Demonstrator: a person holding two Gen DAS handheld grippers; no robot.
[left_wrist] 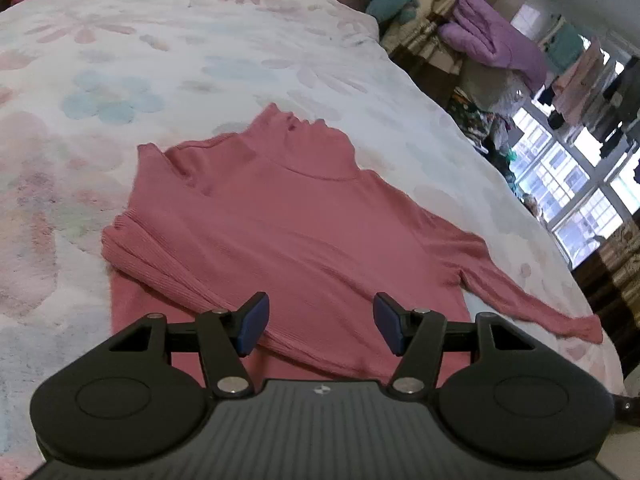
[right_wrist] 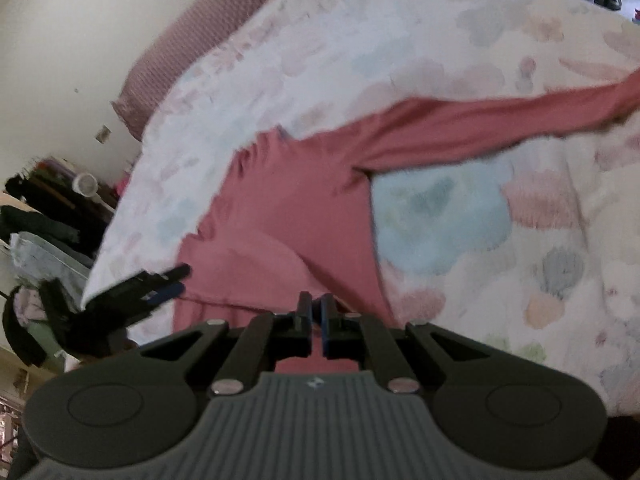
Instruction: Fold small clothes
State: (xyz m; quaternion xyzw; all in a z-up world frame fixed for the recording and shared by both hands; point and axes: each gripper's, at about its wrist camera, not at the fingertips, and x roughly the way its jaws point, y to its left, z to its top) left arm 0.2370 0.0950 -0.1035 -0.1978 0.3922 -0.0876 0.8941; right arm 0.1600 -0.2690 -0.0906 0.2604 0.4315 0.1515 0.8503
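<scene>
A pink long-sleeved turtleneck [left_wrist: 288, 216] lies flat on the bed, collar away from me. Its left sleeve [left_wrist: 168, 272] is folded across the body; its right sleeve [left_wrist: 532, 300] stretches out to the right. My left gripper [left_wrist: 320, 326] is open and empty, hovering over the lower body of the top. In the right wrist view the top [right_wrist: 280, 216] shows with the sleeve [right_wrist: 500, 120] reaching to the upper right. My right gripper [right_wrist: 317, 320] is shut on the top's hem edge. The left gripper [right_wrist: 160, 286] shows at the left there.
The bed carries a white floral blanket [left_wrist: 180, 60], with a mauve pillow [right_wrist: 180, 44] at its head by the wall. Piles of clothes and a purple quilt [left_wrist: 492, 36] stand past the bed's right edge near a window. Dark clutter [right_wrist: 44, 216] sits on the other side.
</scene>
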